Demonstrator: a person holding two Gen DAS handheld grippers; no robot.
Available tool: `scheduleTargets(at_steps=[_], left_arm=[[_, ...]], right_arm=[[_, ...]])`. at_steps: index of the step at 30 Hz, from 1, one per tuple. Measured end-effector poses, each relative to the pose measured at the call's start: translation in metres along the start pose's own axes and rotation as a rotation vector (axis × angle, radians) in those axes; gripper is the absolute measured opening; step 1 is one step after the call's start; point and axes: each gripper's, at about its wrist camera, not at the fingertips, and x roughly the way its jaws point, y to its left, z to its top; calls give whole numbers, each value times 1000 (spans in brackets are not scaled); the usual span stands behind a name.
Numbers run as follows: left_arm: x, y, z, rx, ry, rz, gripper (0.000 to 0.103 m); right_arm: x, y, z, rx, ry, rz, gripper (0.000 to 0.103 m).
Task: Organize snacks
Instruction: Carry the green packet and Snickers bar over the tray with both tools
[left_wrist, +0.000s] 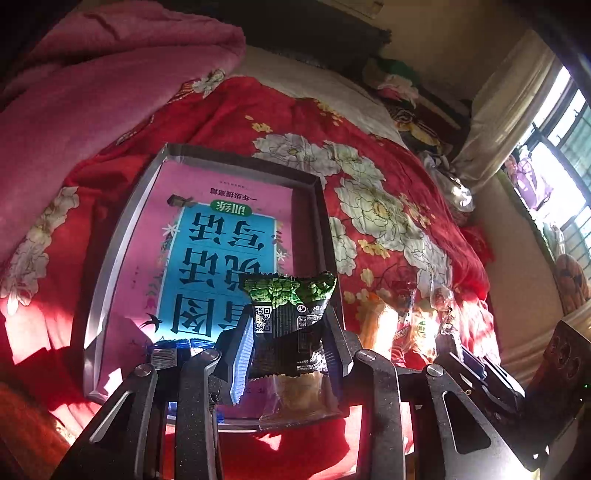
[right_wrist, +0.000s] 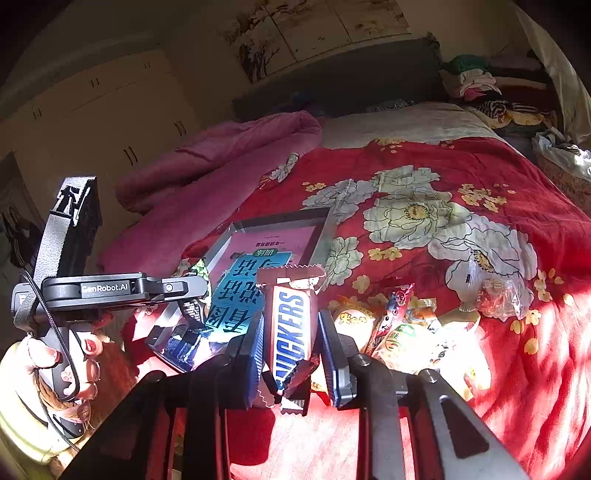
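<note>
My left gripper (left_wrist: 288, 332) is shut on a green and black snack packet (left_wrist: 291, 314), held upright over the near end of a grey tray (left_wrist: 122, 236) that has a pink and blue book (left_wrist: 221, 240) in it. A small blue wrapped snack (left_wrist: 173, 352) lies at the tray's near edge. My right gripper (right_wrist: 291, 332) is shut on a Snickers bar (right_wrist: 290, 325), held upright just right of the tray (right_wrist: 325, 236). The left gripper (right_wrist: 184, 291) shows in the right wrist view with its packet (right_wrist: 194, 273). A pile of loose snacks (right_wrist: 406, 328) lies to the right.
The tray sits on a bed with a red flowered quilt (left_wrist: 388, 192) and a pink blanket (left_wrist: 92, 92) to the left. A clear packet (right_wrist: 495, 291) lies apart at the right. A window (left_wrist: 561, 155) is far right, wardrobes (right_wrist: 110, 122) are at the left.
</note>
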Motion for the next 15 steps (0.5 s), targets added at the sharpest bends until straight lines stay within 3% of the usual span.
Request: scheduleTargets(at_steps=[15], left_arm=[[-1,40,-11,-20,39,17,36]], right_arm=[[25,29,-6,17,48,50,29]])
